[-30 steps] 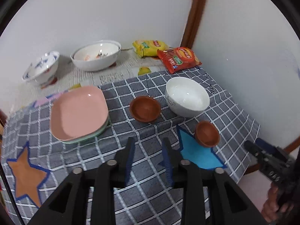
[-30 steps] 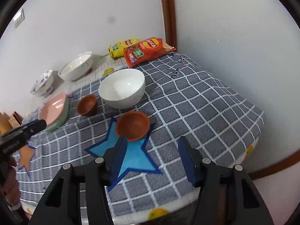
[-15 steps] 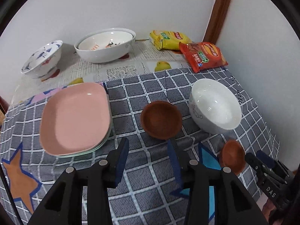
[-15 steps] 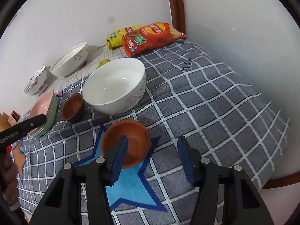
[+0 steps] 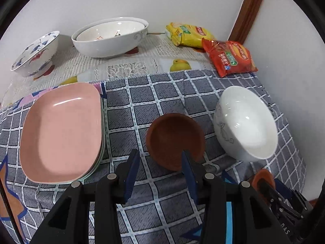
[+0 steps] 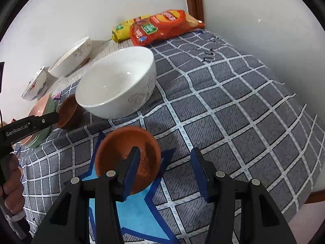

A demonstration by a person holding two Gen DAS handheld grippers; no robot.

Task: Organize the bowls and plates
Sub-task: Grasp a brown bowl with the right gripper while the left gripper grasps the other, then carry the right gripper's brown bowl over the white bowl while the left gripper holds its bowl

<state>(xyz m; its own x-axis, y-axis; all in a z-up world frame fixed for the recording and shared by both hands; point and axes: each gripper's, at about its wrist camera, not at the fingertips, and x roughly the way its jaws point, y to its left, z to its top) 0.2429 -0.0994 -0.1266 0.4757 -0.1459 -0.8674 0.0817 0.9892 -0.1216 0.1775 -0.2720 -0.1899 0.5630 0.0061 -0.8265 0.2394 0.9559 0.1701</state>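
Two small brown bowls sit on the grey checked cloth [image 6: 233,109]. In the left wrist view, my left gripper [image 5: 159,158] hovers open over the near rim of one brown bowl [image 5: 174,138]; its right finger hangs over the bowl's inside, its left finger outside. In the right wrist view, my right gripper [image 6: 164,156] stands open astride the right rim of the other brown bowl [image 6: 121,148], which rests on a blue star patch. No pad presses on either bowl. A white bowl [image 5: 245,122] stands between them. Stacked pink and green plates [image 5: 61,130] lie at the left.
A wide white bowl [image 5: 109,36] and a blue-patterned bowl [image 5: 34,55] stand at the back by the wall. Yellow [image 5: 189,34] and red snack bags [image 5: 229,57] lie in the back corner. A wall borders the table on the right. A hand [image 6: 10,181] holds the left gripper.
Both grippers have come down and forward. Each brown bowl, earlier well ahead of the fingertips, now sits right at them, with one finger over its inside.
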